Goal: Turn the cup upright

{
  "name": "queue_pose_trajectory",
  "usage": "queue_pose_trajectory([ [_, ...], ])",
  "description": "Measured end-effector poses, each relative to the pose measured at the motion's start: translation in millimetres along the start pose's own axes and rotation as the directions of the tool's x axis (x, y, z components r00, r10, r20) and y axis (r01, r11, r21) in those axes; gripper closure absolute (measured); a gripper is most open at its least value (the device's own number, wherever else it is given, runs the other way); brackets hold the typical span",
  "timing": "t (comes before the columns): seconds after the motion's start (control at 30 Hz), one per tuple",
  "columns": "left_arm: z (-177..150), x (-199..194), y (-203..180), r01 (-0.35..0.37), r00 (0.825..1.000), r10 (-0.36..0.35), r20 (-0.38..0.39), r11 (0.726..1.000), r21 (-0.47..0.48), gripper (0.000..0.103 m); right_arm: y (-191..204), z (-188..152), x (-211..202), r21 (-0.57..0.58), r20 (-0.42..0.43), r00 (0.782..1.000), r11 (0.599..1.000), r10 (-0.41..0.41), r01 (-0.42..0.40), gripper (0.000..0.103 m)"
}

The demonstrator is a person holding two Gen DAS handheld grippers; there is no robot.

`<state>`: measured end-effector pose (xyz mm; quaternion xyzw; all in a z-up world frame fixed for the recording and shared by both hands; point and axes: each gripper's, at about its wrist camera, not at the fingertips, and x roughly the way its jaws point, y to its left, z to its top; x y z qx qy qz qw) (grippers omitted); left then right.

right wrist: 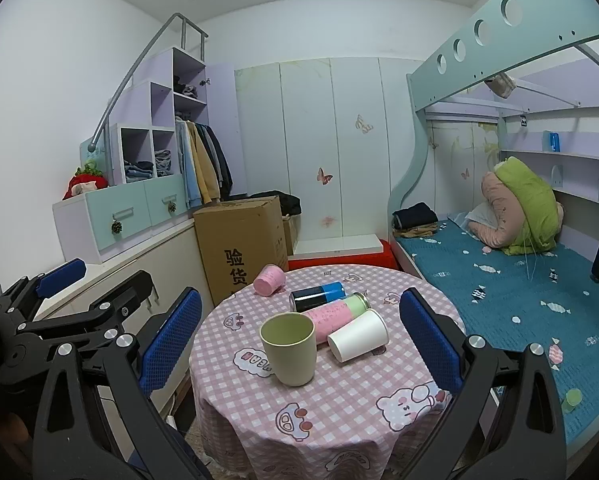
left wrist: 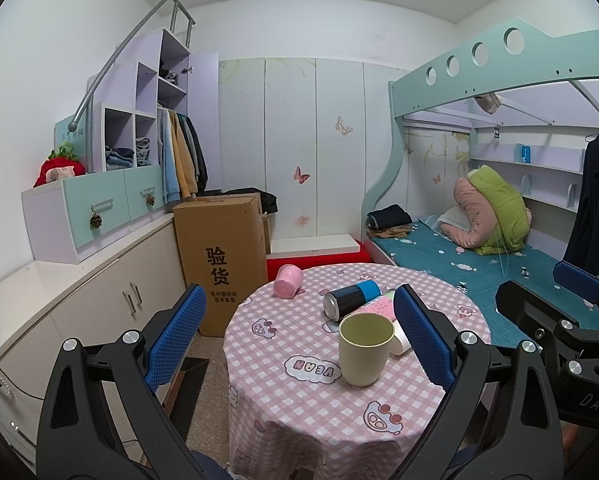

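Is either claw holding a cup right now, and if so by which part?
Nothing is held. The left claw and right claw are both open, short of the round table; the green cup stands free.

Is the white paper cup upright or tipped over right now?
Tipped. The white paper cup lies on its side on the checkered tablecloth, beside the upright green cup.

Cardboard box (left wrist: 219, 264) at left centre reads "验货"; the right gripper's body (left wrist: 591, 404) at lower right shows "DAS".
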<state>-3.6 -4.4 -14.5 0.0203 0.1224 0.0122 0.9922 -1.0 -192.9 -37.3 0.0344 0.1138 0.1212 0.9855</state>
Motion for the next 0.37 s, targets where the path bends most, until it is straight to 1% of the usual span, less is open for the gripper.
queue_pose_trajectory([
  [0.17, -1, 2, 1, 0.003, 1.0, -0.003, -0.006, 1.0, -0.005, 0.008, 0, -2, 2, 0.003, -0.004, 1.0, 1.0, -0.003, 0.003, 0.007],
  [0.37, -9, 14, -2, 0.009, 0.999, -0.009, -0.039, 1.0, -0.004, 0.008, 0, -6, 7, 0.007, -0.019, 1.0, 1.0, -0.009, 0.01, 0.007],
])
